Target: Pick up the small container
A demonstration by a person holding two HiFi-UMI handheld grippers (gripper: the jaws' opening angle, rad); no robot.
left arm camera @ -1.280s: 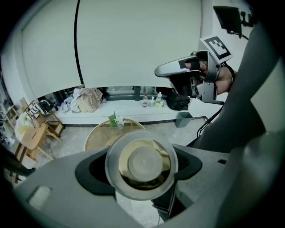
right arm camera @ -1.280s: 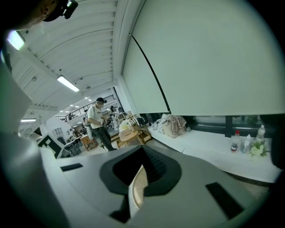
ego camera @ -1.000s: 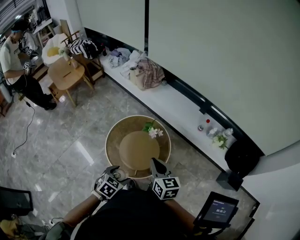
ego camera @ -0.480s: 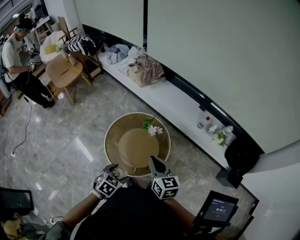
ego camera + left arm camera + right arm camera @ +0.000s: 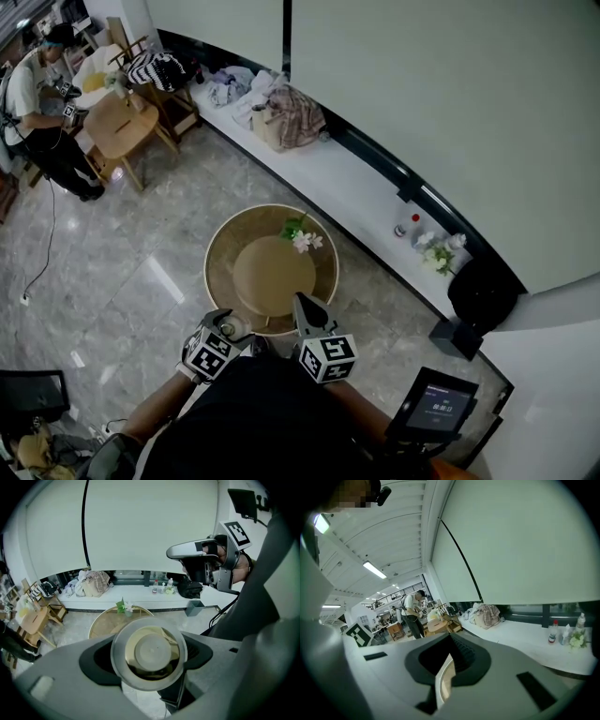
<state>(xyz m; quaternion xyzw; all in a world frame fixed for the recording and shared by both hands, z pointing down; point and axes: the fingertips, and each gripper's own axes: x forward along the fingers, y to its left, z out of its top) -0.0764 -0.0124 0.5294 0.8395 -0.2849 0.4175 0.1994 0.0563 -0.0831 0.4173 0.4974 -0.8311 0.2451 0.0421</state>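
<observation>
Left gripper (image 5: 226,325) sits at the near-left edge of the round counter (image 5: 220,267), jaws clamped on the container (image 5: 149,651) from both sides. Right gripper (image 5: 300,306) is at the counter's near edge too, just right of the left one, tip pointing in over the rim. Its jaws are nearly together with only a thin slit between them. A pale-edged tan sliver shows in the slit; can't tell what it is.

Grey marble floor (image 5: 141,272) lies all round the counter. A long white ledge (image 5: 356,202) runs along the wall beyond the counter. The counter has a wicker rim and a plain tan centre. A clothes pile (image 5: 292,120) lies on the ledge, far-left of the counter. A person (image 5: 37,112) stands well off to the counter's far left. A screen (image 5: 436,408) is near-right of the counter. Flowers (image 5: 302,239) are on the counter's far rim. Small bottles (image 5: 403,230) stand on the ledge, right of the counter.

The container is small and round with a silvery rim and a cream lid. It is off the counter, in the left gripper at the near-left rim.
</observation>
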